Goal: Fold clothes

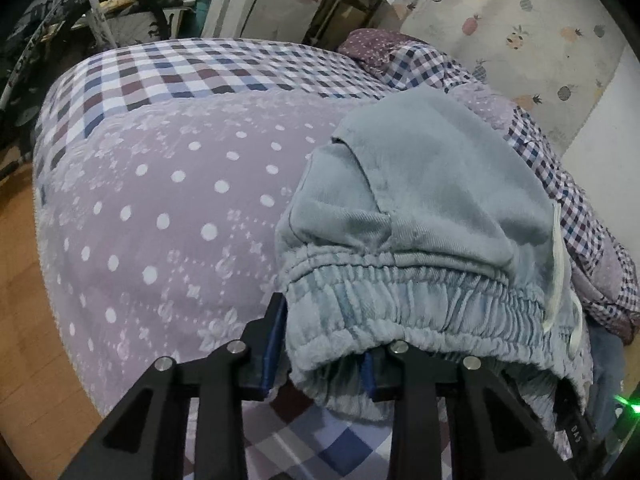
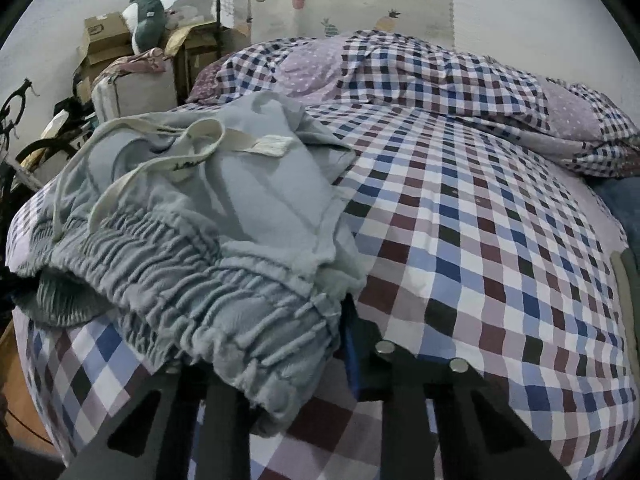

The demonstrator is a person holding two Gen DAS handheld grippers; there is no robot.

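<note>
Grey-blue fleece trousers [image 1: 420, 200] span both tongs, waistband [image 1: 400, 300] crosswise, legs running away over bed [image 1: 160, 200]; left tongs [image 1: 320, 360] and right tongs [image 2: 260, 360] each look clamped on a waistband end.

The big gray pants [image 1: 420, 216] are sitting in a heap on the bed [image 1: 168, 208] and blocking the way. In the left view, the pile is filling the right side, and its stretchy waistband [image 1: 400, 304] is lying between the left gripper's [image 1: 324, 344] fingers. To the left, the dotted purple blanket is lying flat and open, so a gripper could slide there. In the right view, the pants are covering the left side and draping over the right gripper [image 2: 304, 344]. The checked sheet [image 2: 480, 240] on the right is lying open. A bunched quilt [image 2: 440, 76] is blocking the far end. Boxes [image 2: 108, 40] are crowding the far left.
</note>
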